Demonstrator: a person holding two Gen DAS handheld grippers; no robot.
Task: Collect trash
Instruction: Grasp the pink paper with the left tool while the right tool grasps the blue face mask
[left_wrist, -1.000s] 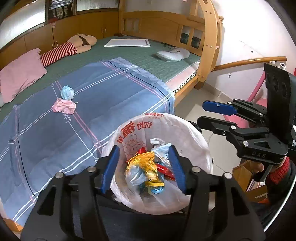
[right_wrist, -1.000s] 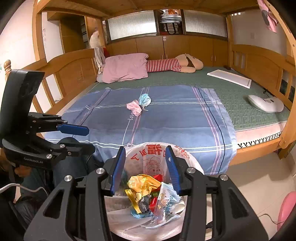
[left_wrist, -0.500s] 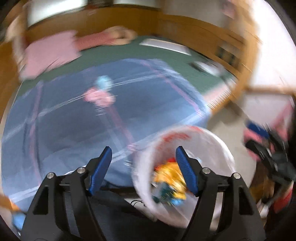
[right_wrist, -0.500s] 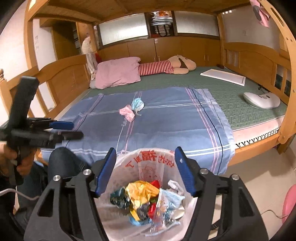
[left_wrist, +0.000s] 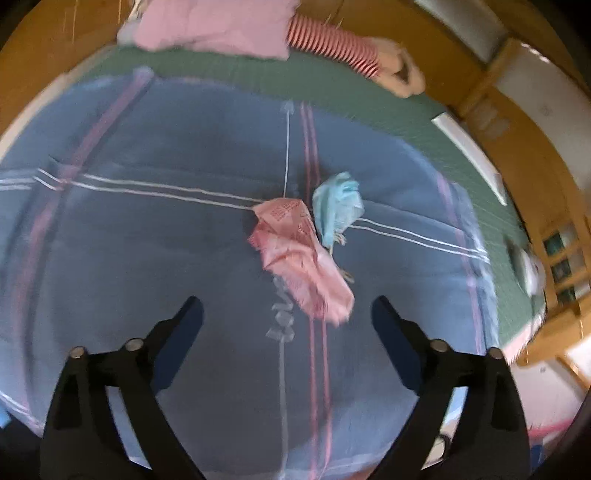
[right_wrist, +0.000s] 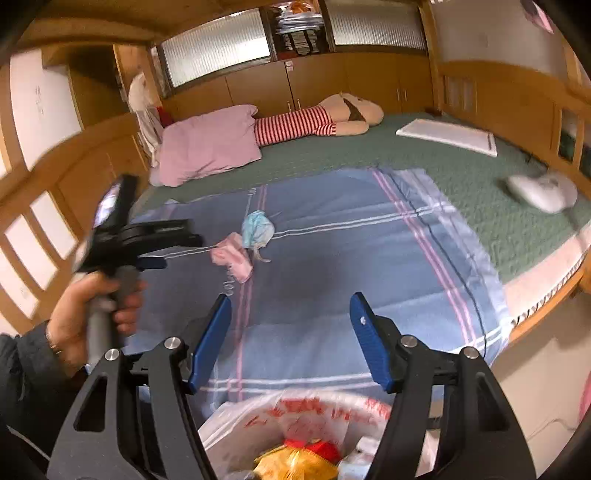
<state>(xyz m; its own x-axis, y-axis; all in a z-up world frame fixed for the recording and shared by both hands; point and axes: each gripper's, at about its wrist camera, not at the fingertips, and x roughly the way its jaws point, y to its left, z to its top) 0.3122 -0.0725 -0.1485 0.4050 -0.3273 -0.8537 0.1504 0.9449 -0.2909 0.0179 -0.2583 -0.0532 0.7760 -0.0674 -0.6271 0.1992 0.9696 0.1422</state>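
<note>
A crumpled pink wrapper (left_wrist: 301, 258) and a crumpled light-blue wrapper (left_wrist: 336, 208) lie side by side on the blue blanket (left_wrist: 147, 240). My left gripper (left_wrist: 286, 317) is open and empty, hovering just short of the pink wrapper. In the right wrist view the pink wrapper (right_wrist: 233, 259) and the blue wrapper (right_wrist: 256, 229) lie mid-bed, with the left gripper (right_wrist: 173, 245) to their left. My right gripper (right_wrist: 290, 332) is open and empty above the white trash bag (right_wrist: 295, 417), which holds several wrappers.
A pink pillow (right_wrist: 208, 146), a striped doll (right_wrist: 314, 122), a white board (right_wrist: 447, 136) and a white device (right_wrist: 543, 190) lie on the green mattress. Wooden bed rails stand on both sides. The bed's edge and the floor lie at the right.
My left gripper has swung from over the trash bag out across the blanket to the two wrappers. My right gripper has opened wider and lifted a little above the bag.
</note>
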